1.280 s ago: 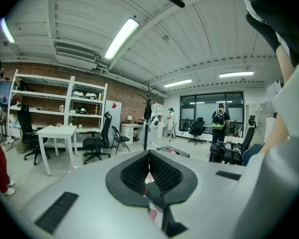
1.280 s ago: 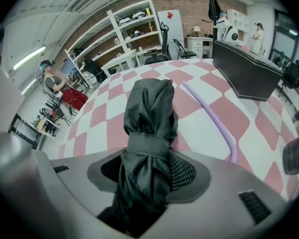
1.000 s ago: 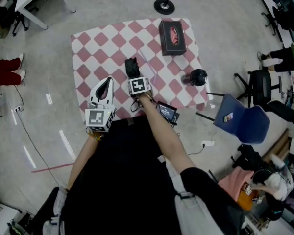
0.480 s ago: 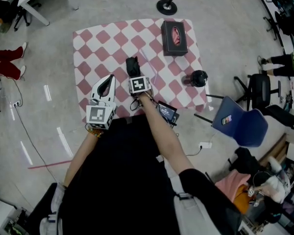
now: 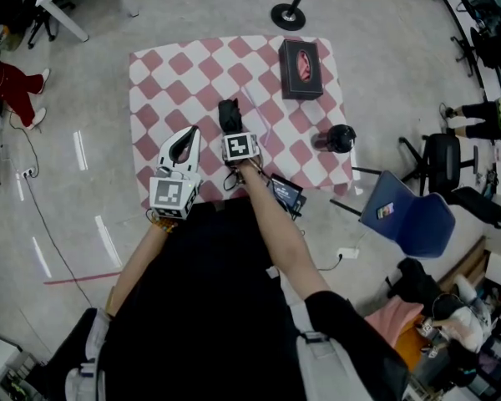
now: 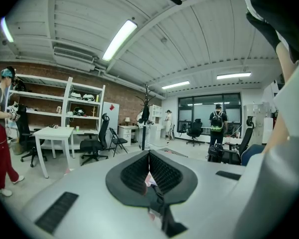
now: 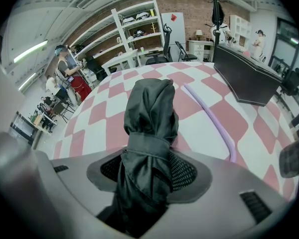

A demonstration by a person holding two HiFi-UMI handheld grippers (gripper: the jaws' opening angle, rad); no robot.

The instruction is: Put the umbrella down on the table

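Pink-and-white checked table [image 5: 154, 82] under you, and the folded black umbrella [image 5: 227, 114] lies along the cloth, stretching ahead of your right gripper [image 5: 232, 132], whose jaws clamp its near end. It looks to be down, so what's left is letting go and backing off. Your left gripper [image 5: 189, 134] hangs just beside, jaws together, empty.
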